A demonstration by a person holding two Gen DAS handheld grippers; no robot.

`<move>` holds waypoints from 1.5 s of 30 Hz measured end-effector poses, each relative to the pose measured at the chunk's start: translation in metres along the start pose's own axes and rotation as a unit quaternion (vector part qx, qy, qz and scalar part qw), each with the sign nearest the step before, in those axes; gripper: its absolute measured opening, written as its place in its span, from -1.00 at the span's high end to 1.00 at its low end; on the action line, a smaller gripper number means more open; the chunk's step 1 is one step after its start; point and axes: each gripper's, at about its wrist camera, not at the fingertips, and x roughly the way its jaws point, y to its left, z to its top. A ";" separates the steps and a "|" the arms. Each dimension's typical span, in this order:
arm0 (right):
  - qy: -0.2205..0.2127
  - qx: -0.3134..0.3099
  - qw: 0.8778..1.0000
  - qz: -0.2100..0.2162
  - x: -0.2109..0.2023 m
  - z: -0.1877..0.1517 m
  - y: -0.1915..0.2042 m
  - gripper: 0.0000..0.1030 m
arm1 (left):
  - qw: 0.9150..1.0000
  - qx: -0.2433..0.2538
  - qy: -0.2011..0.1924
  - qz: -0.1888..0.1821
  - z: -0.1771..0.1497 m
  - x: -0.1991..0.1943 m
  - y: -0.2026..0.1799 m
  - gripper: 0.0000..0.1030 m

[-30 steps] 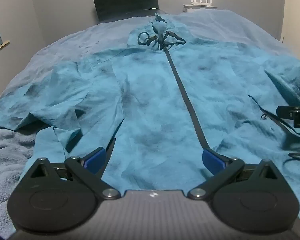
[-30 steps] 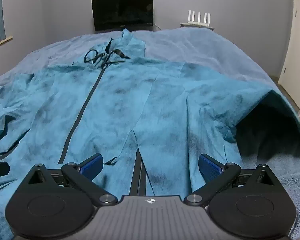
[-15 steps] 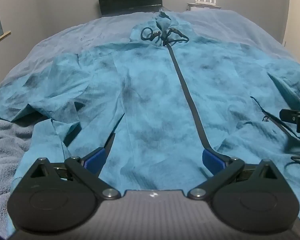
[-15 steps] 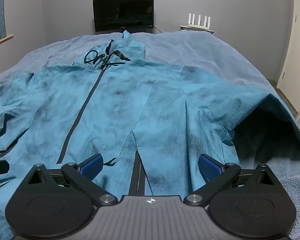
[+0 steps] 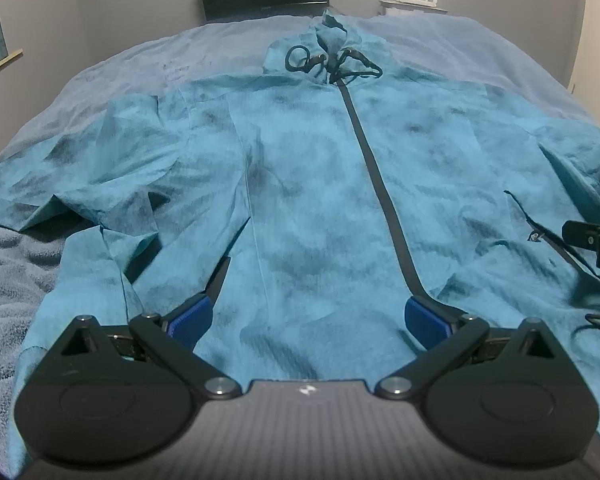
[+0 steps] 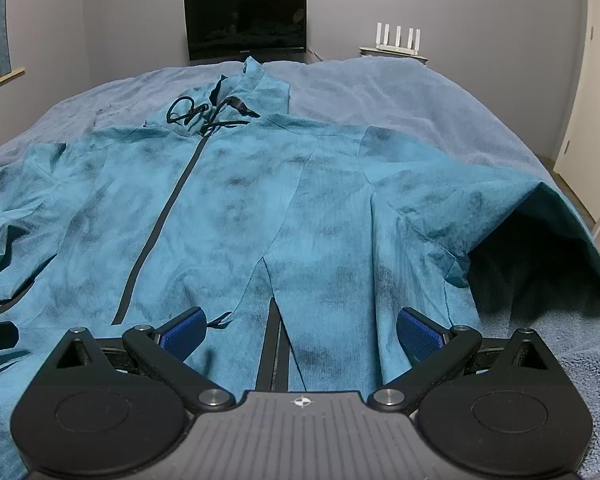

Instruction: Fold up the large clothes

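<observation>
A large teal hooded jacket (image 5: 320,184) lies front up on the bed, its black zipper (image 5: 374,176) running away from me to the hood and black drawcord (image 5: 328,64). It also shows in the right wrist view (image 6: 236,208). My left gripper (image 5: 308,318) is open and empty, just above the jacket's hem. My right gripper (image 6: 300,330) is open and empty over the hem near a black-edged pocket slit (image 6: 274,344). The jacket's right sleeve (image 6: 500,204) is humped up. The left sleeve (image 5: 92,168) is crumpled.
A grey-blue fleece blanket (image 6: 400,96) covers the bed. A dark monitor (image 6: 246,20) and a white router (image 6: 396,38) stand at the far wall. A white door (image 6: 596,120) is at the right. The right gripper's tip (image 5: 592,236) shows in the left wrist view.
Both cameras have drawn back and risen slightly; more of the room's far wall shows in the right view. Both grippers stay open and the jacket has not moved.
</observation>
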 end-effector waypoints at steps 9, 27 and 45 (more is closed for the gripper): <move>0.000 0.000 1.000 0.000 0.000 0.000 0.000 -1.00 | 1.000 -0.003 0.005 0.000 0.000 0.002 0.001 -1.00; 0.001 0.000 1.000 -0.001 0.001 0.000 0.000 -1.00 | 1.000 -0.005 0.009 0.003 -0.001 0.005 0.001 -1.00; 0.003 0.000 1.000 0.000 0.001 -0.001 0.000 -1.00 | 1.000 -0.007 0.013 0.002 -0.004 0.007 0.007 -1.00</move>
